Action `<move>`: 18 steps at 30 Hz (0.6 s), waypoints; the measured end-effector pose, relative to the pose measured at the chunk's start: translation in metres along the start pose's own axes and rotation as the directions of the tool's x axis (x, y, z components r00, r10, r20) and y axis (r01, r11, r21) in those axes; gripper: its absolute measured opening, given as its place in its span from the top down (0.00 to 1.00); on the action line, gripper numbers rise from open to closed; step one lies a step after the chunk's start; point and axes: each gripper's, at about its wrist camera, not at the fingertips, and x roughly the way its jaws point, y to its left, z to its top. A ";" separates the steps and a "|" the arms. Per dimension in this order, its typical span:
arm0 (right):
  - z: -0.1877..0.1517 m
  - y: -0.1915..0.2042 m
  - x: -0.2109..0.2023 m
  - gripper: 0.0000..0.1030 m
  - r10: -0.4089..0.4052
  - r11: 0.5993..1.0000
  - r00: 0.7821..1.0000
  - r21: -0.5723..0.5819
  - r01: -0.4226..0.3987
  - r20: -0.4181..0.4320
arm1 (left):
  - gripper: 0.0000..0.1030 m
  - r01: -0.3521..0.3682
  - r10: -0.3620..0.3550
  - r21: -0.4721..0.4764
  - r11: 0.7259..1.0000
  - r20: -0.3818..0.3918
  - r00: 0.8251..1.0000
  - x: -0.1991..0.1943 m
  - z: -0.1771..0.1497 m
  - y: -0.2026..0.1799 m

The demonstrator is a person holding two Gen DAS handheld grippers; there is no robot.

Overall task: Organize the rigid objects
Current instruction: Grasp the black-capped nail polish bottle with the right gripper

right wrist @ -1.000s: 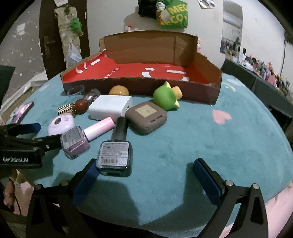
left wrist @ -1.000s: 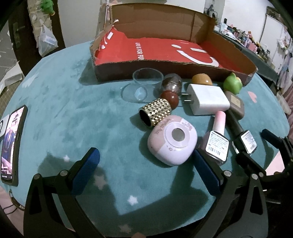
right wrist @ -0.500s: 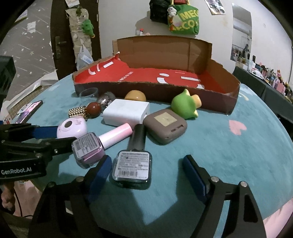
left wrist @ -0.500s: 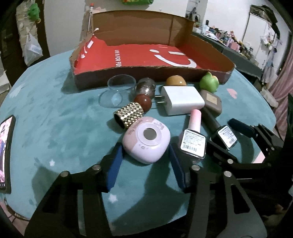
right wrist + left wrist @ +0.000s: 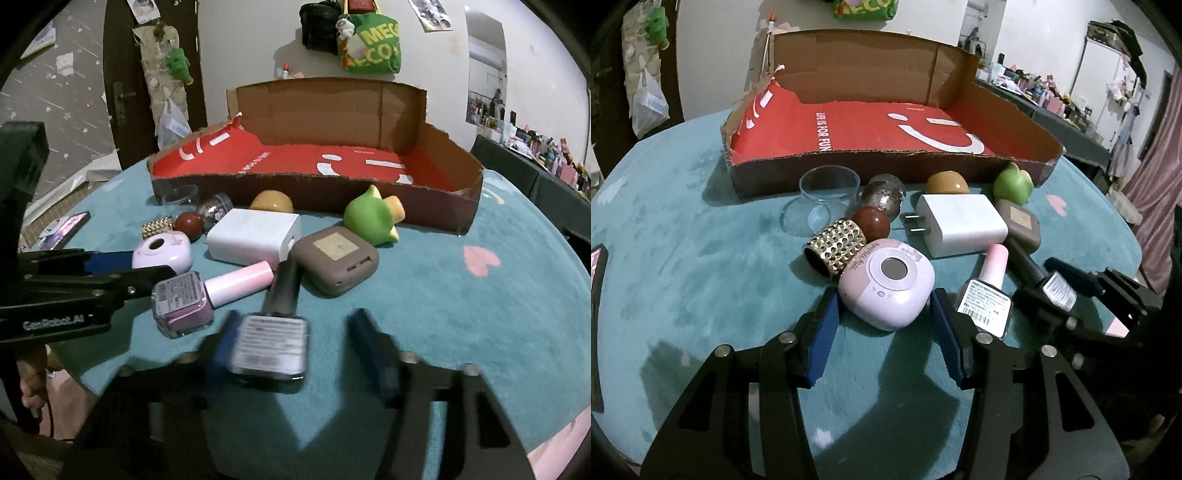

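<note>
On the teal cloth, my left gripper [image 5: 882,295] is shut on a lilac round case [image 5: 886,284], one blue pad against each of its sides. My right gripper [image 5: 293,317] is blurred and its jaws are closing around a dark nail polish bottle [image 5: 271,343]. The left pad is at the bottle and the right pad still stands clear of it. A pink nail polish bottle [image 5: 184,302] lies between the two grippers. Behind stands a cardboard box [image 5: 886,173] with a red floor.
A white charger [image 5: 960,221], a brown square case [image 5: 1019,221], a green toy [image 5: 1012,184], a gold studded cylinder [image 5: 834,247], a red-brown ball [image 5: 871,221] and a clear cup [image 5: 827,188] crowd the box front. A phone [image 5: 62,229] lies far left.
The left jaws came in from wide open onto the lilac case. The right jaws narrowed from wide open to either side of the dark bottle.
</note>
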 end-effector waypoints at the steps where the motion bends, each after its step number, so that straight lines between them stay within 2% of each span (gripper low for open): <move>1: 0.001 0.000 -0.001 0.62 0.006 1.000 1.000 -0.001 -0.006 0.003 | 0.54 0.003 -0.003 0.001 1.000 0.002 1.000 0.000 0.000 0.000; 5: 0.001 0.002 -0.002 0.63 0.009 1.000 1.000 -0.010 -0.009 0.004 | 0.55 0.005 -0.005 0.013 1.000 0.008 1.000 -0.002 0.000 -0.001; 18: 0.021 0.003 -0.024 0.63 0.105 0.994 0.992 0.002 -0.106 0.070 | 0.57 0.016 -0.016 0.003 1.000 0.065 0.998 -0.025 0.004 0.004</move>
